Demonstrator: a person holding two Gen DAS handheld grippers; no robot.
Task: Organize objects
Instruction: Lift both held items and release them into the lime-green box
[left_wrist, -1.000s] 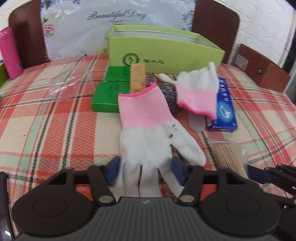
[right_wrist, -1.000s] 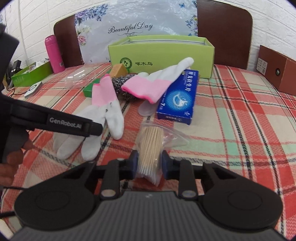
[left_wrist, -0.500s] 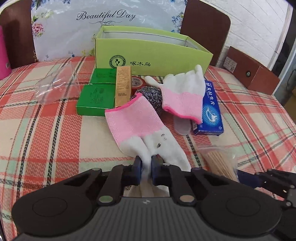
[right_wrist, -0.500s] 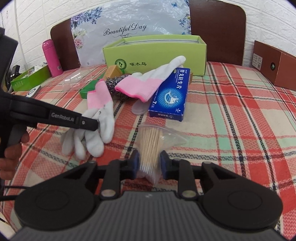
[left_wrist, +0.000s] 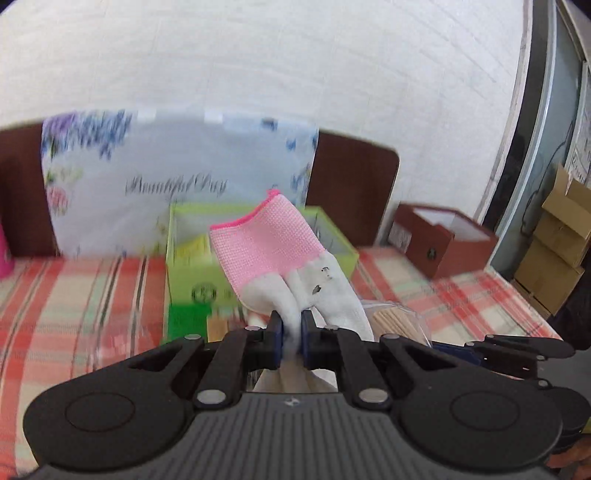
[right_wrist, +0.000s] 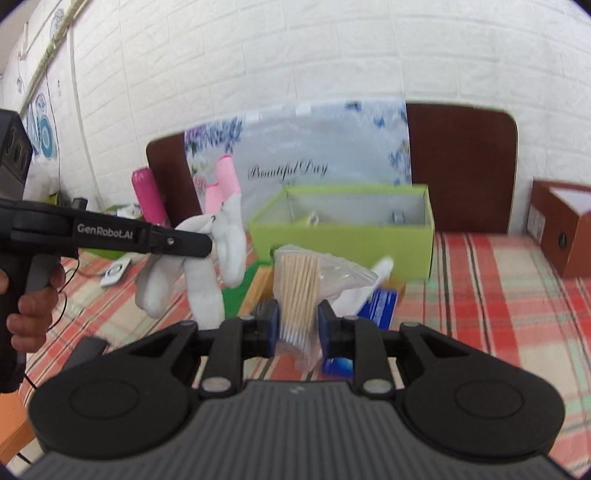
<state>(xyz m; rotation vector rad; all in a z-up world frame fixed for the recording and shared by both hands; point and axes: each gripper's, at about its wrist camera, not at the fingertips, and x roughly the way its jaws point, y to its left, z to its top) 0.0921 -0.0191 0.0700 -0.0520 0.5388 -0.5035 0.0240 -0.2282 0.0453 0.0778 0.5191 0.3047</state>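
Observation:
My left gripper (left_wrist: 291, 334) is shut on a white glove with a pink cuff (left_wrist: 273, 243) and holds it up off the table, cuff upward. The glove also shows in the right wrist view (right_wrist: 207, 266), hanging from the left gripper (right_wrist: 207, 242). My right gripper (right_wrist: 297, 326) is shut on a clear bag of toothpicks (right_wrist: 299, 284), lifted above the table. The open lime-green box (right_wrist: 343, 236) stands ahead of both grippers; it also shows in the left wrist view (left_wrist: 192, 273).
A plaid tablecloth (right_wrist: 491, 291) covers the table. A blue box (right_wrist: 373, 306) with the second glove (right_wrist: 373, 277) lies below the toothpicks. Green packets (left_wrist: 184, 321), a brown box (left_wrist: 443, 240), a pink bottle (right_wrist: 147, 195) and a floral bag (right_wrist: 317, 151) stand around.
Both grippers have risen from the table, lifting the glove and the toothpick bag, and now stand nearer the green box. The left gripper closed on the glove a second ago.

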